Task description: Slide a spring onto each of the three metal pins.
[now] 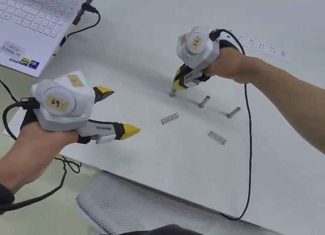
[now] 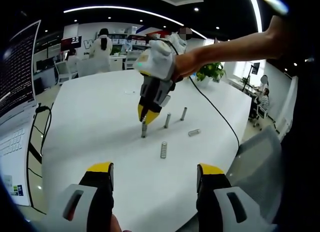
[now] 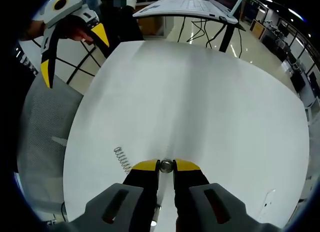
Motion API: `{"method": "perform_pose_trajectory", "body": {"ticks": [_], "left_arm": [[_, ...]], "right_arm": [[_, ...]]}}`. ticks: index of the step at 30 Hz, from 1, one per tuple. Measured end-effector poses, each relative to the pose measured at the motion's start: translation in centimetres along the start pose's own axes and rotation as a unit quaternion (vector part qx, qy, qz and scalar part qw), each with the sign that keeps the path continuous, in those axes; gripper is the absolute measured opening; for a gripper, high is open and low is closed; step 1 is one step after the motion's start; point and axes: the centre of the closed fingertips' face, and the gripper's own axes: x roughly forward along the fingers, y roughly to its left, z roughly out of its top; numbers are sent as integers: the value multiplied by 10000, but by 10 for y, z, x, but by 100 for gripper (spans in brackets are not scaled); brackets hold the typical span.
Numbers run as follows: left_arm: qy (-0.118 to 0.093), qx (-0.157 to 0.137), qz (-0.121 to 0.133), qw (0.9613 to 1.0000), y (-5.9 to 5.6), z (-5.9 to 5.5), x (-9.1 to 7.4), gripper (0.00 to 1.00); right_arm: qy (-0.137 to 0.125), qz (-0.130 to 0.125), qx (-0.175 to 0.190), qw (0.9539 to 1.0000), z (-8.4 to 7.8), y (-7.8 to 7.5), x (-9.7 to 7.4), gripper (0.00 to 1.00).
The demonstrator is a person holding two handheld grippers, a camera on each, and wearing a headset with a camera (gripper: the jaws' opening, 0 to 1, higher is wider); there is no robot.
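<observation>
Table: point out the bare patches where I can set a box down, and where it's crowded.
Bare: the wide stretch of table between the laptop and the right gripper, and the near strip between the springs and the table edge. Crowded: around the three pins, where the right gripper grips the leftmost pin.
</observation>
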Motion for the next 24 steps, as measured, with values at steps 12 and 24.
{"method": "perform_pose_trajectory", "body": {"ticks": [12,24], "left_arm": [[16,-19,11,10000,2,0,0,63],[52,-39,19,10000,2,-2,1,63]], "right_arm": [[57,97,12,9999,-4,2,9,9],[133,128,15,9998,-10,2,16,9]]}}
